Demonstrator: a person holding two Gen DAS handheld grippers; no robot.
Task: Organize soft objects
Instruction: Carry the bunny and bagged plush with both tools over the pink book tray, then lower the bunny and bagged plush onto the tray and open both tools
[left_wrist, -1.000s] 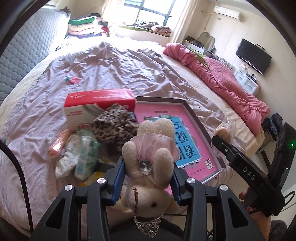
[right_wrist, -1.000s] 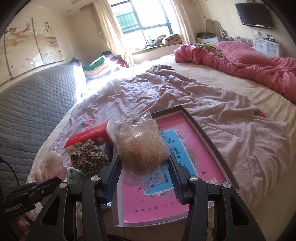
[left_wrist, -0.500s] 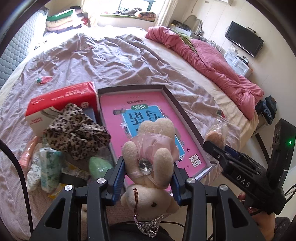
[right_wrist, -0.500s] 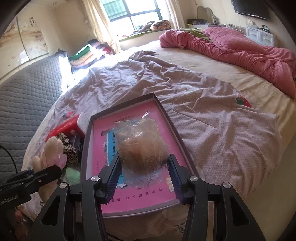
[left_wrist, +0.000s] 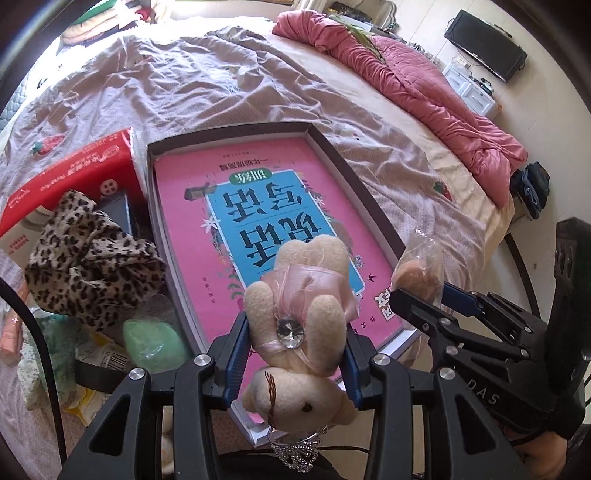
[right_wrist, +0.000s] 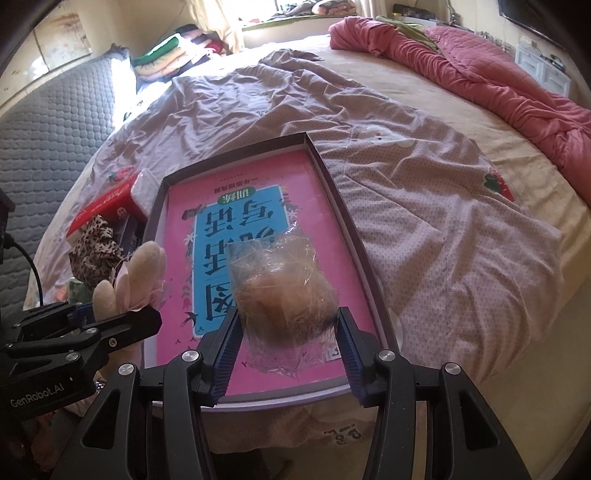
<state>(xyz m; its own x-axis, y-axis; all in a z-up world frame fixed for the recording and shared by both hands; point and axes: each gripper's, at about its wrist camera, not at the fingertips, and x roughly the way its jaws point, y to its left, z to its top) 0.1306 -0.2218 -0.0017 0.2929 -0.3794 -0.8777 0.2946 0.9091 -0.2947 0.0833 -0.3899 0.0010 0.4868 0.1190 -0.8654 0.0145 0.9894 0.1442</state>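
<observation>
left gripper (left_wrist: 295, 332) pinches plush bunny (left_wrist: 299, 306) at its waist, right gripper (right_wrist: 288, 332) pinches bagged fluffy ball (right_wrist: 284, 295); both over shallow box (right_wrist: 334, 184) near edge. look light, squashy; bag likely slippery, grip mid-body.

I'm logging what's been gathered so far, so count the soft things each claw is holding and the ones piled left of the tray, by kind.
Plush bears: 1, the plush bear in the left claw
Bagged fluffy items: 1, the bagged fluffy ball in the right claw
Leopard-print cloths: 1, the leopard cloth left of the tray
Green soft packs: 1, the green pack
Total: 4
</observation>
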